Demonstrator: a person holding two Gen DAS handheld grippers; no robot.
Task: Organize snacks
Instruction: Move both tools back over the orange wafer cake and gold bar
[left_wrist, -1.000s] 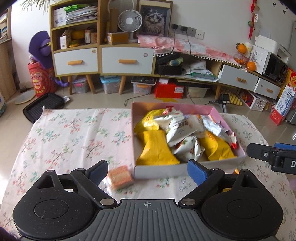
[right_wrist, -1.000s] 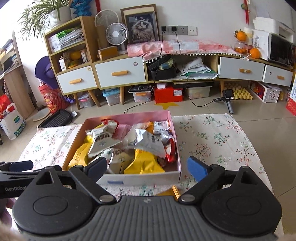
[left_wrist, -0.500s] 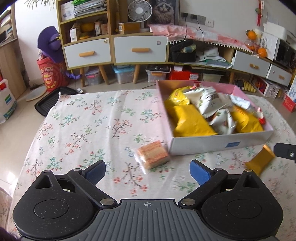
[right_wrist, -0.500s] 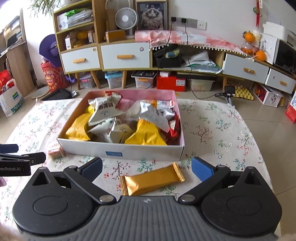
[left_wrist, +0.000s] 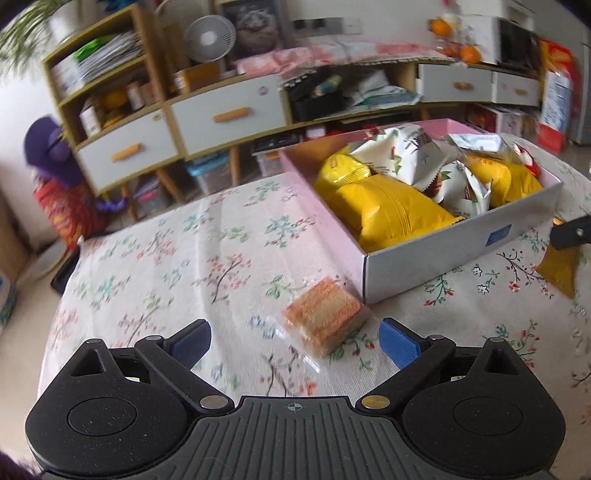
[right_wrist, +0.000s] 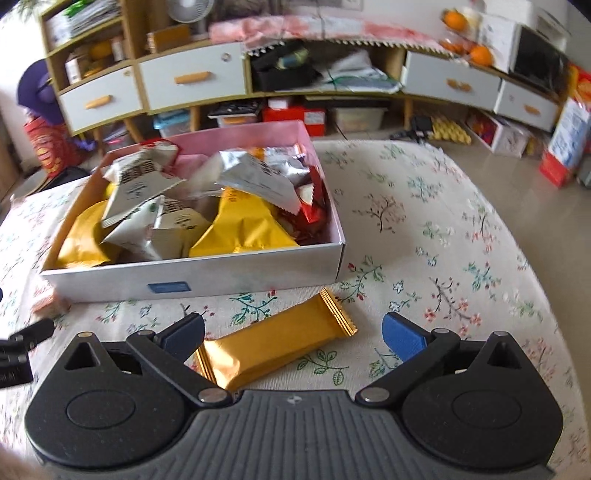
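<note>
A pink-lined white box (left_wrist: 458, 254) (right_wrist: 192, 282) full of yellow and silver snack bags rests on the flowered tablecloth. An orange wafer pack in clear wrap (left_wrist: 323, 314) lies by the box's near left corner, between the wide-apart blue pads of my left gripper (left_wrist: 295, 343), which is open and not touching it. A gold bar wrapper (right_wrist: 275, 341) lies in front of the box, and my right gripper (right_wrist: 293, 338) stands open around it with its pads clear of the wrapper. The gold bar (left_wrist: 561, 267) and the right gripper's finger (left_wrist: 570, 232) show at the left view's right edge.
The flowered tablecloth (right_wrist: 443, 229) has bare room to the right of the box and to its left (left_wrist: 166, 258). Behind the table stand white drawer cabinets (right_wrist: 192, 77), shelves, a fan (left_wrist: 208, 37) and floor clutter. The table's edge curves away on the right.
Both grippers have sunk toward the table. The wafer pack now sits between the left pads and the gold bar between the right pads. The left view has rolled, tilting the scene.
</note>
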